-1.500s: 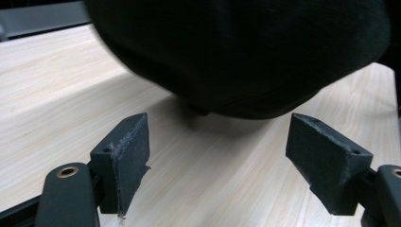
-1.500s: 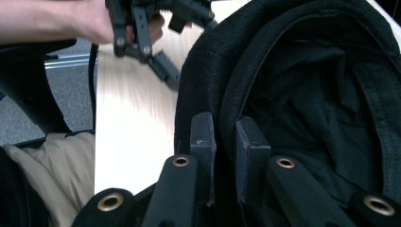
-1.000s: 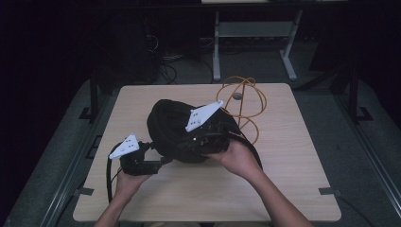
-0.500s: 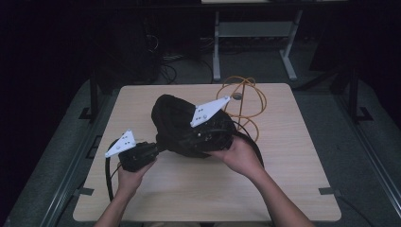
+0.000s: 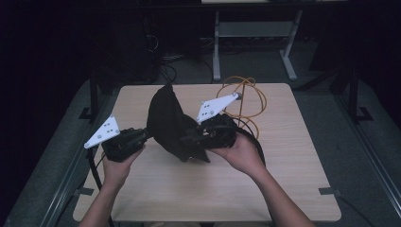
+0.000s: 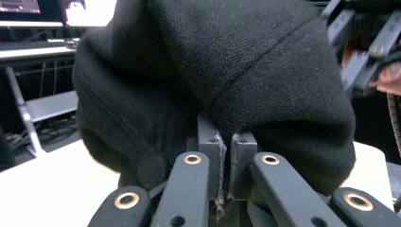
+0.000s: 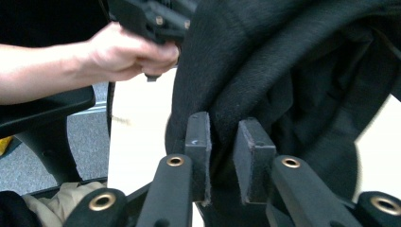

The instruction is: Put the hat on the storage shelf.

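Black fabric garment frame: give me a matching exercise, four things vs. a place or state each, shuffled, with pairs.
Things:
1. black knitted fabric garment
2. orange coiled cable
3. left tool
4. right tool

Places or states:
A. lies looped on the far part of the light wooden table
B. jaws nearly together, pinching a thin fold of cloth
C. held up off the table between both tools
D. jaws a little apart, clamping a thick bunch of cloth

Pairs: 1-C, 2-A, 3-B, 4-D

orange cable (image 5: 250,101) on wooden table (image 5: 198,189)
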A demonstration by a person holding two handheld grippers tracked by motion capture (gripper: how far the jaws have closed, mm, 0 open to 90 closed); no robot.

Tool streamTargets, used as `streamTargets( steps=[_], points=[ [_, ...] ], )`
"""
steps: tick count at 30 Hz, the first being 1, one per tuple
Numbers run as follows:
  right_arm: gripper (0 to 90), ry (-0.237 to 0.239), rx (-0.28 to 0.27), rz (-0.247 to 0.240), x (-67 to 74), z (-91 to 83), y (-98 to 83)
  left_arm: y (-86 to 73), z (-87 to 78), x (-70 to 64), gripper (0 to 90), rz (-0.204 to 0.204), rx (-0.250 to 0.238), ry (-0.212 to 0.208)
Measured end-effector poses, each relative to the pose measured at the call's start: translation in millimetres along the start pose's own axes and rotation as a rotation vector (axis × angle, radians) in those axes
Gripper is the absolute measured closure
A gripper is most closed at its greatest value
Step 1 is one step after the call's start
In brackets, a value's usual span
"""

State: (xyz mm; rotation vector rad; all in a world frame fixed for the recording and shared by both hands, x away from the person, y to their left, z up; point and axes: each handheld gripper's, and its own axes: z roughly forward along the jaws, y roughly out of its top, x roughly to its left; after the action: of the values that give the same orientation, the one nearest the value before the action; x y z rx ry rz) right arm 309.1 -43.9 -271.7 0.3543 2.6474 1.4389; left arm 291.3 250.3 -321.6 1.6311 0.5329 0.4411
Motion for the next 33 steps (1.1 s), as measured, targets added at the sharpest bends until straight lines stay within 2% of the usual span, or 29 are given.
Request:
streamTargets(
  steps=[3,6,9,11,14,15,20,23,25,27,28,29,32,33],
  points=[
    [73.0,0.005,-0.023,-0.021,0.4,0.8,-2.4,11.1,-2.7,-0.4,87.0,0.021,0.002,0.004],
    [63.0,-0.005,-0.041,-0.033,2.1,-0.5,-7.6,16.5,-6.5,1.9,87.0,0.021,0.009,0.001],
    [55.5,-0.005,-0.037,-0.012,0.6,-4.3,-17.8,17.0,-9.6,4.0,87.1,0.019,0.022,-0.001],
    [50.3,-0.016,-0.046,0.006,-1.6,-7.8,-25.8,14.9,-11.5,6.8,87.0,-0.002,0.027,-0.015],
    [47.1,-0.015,-0.051,0.026,-4.2,-11.2,-33.1,13.4,-11.9,8.8,87.0,-0.008,0.036,-0.022],
    [44.9,-0.026,-0.052,0.038,-6.8,-15.9,-42.2,12.4,-11.1,10.3,87.0,-0.01,0.043,-0.023],
    [39.4,-0.072,-0.038,0.056,-11.0,-28.3,-61.8,12.1,-8.3,13.4,87.0,-0.029,0.042,-0.026],
    [38.1,-0.083,-0.039,0.08,-13.3,-33.8,-70.9,12.7,-7.7,14.9,87.0,-0.036,0.044,-0.027],
    [36.6,-0.114,-0.043,0.107,-15.2,-43.0,-85.9,13.9,-7.3,17.8,87.0,-0.054,0.055,-0.022],
    [36.1,-0.131,-0.042,0.115,-15.3,-47.7,-93.6,14.7,-6.9,20.0,87.0,-0.063,0.066,-0.019],
    [36.1,-0.131,-0.042,0.115,-15.3,-47.7,-93.6,14.7,-6.9,20.0,87.0,-0.063,0.066,-0.019],
    [35.9,-0.149,-0.037,0.124,-15.2,-53.3,-103.5,16.3,-6.2,21.4,87.0,-0.067,0.076,-0.02],
    [35.2,-0.169,-0.03,0.131,-15.1,-58.2,-113.2,18.8,-5.3,22.3,87.0,-0.06,0.086,-0.019],
    [34.8,-0.191,-0.027,0.143,-15.6,-64.0,-124.8,22.2,-4.0,23.3,87.0,-0.055,0.097,-0.02]
  ],
)
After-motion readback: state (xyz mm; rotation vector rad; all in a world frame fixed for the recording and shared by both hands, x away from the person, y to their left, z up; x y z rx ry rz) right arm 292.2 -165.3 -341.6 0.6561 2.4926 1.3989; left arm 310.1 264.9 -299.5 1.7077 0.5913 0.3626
